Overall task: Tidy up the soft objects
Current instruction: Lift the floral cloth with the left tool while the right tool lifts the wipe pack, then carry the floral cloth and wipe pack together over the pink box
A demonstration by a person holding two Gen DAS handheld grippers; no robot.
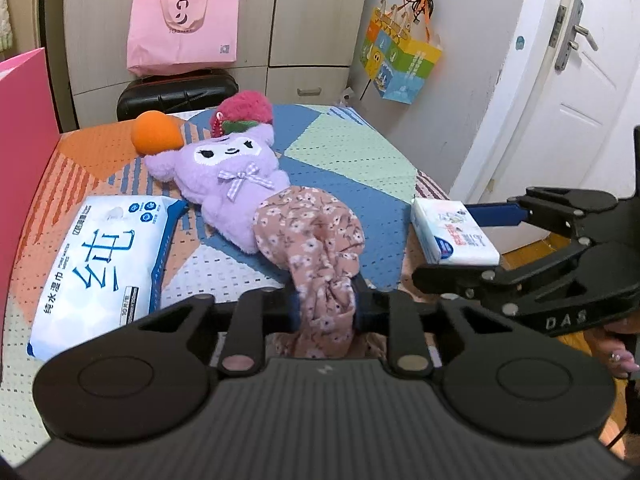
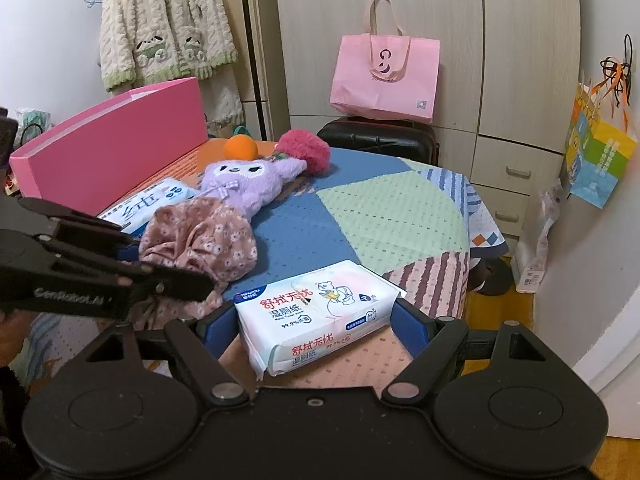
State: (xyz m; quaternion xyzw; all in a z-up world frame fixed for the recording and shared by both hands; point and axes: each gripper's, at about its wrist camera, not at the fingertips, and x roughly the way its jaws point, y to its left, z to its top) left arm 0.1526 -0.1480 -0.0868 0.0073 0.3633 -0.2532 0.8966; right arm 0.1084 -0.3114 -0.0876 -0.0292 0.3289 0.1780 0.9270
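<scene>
The left gripper [image 1: 325, 306] pinches the floral cloth [image 1: 316, 236]; the right gripper [image 2: 310, 326] straddles the wet-wipes pack [image 2: 316, 312], jaws spread. Lifting slowly should spare the purple plush [image 1: 228, 184].

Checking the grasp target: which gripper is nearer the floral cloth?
Left. The left gripper is shut on the floral cloth; the right gripper sits beside it, its fingers either side of a white wipes pack.

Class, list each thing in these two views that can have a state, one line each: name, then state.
Left tongs: shut on the floral cloth.
Right tongs: open around the small wipes pack.
Floral cloth: bunched, pinched at its near end.
Small wipes pack: lying flat, sealed.
Large wipes pack: lying flat.
Purple plush: lying face up.
Door: ajar.
</scene>
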